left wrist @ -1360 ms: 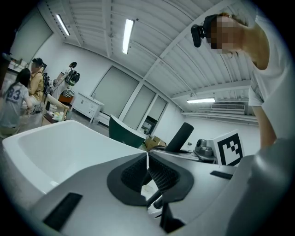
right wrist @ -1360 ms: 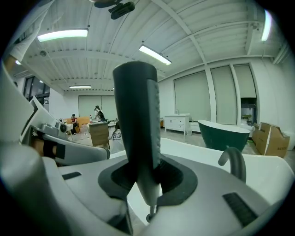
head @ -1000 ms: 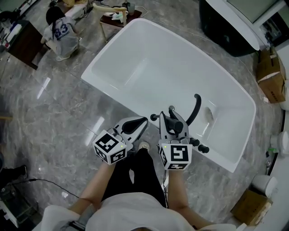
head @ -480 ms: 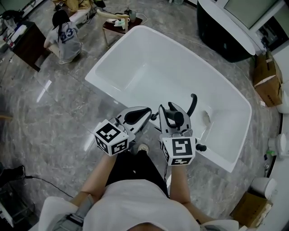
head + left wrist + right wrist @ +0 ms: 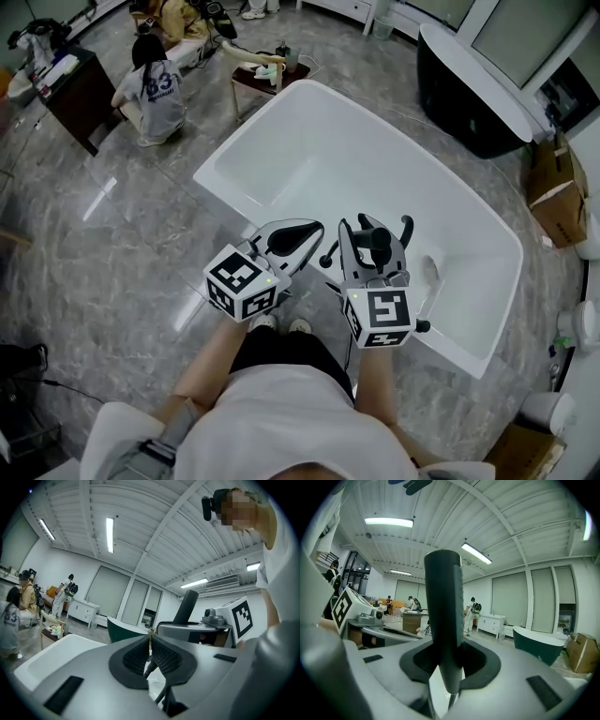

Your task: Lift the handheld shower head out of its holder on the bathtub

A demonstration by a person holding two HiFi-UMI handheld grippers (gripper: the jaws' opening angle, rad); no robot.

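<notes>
The handheld shower head (image 5: 443, 620) is a dark, straight handle standing upright between the jaws of my right gripper (image 5: 449, 648), which is shut on it. In the head view the shower head (image 5: 379, 240) is held above the near rim of the white bathtub (image 5: 309, 159), in my right gripper (image 5: 370, 246). A black curved faucet spout (image 5: 405, 230) stands just behind it. My left gripper (image 5: 298, 231) hovers beside the right one, with its pads together (image 5: 150, 637). A thin dark hose (image 5: 161, 695) shows below those pads. The shower head (image 5: 187, 606) rises above the right gripper there.
Black tap knobs (image 5: 328, 261) sit on the tub's near rim. A person (image 5: 155, 89) sits on the floor at far left by a dark cabinet (image 5: 66, 84). A low table (image 5: 262, 67) stands past the tub, a dark tub (image 5: 469, 84) at back right, and cardboard boxes (image 5: 553, 187) at right.
Both grippers have risen together, the right one carrying the shower head up away from the tub rim. The jaws stand as before.
</notes>
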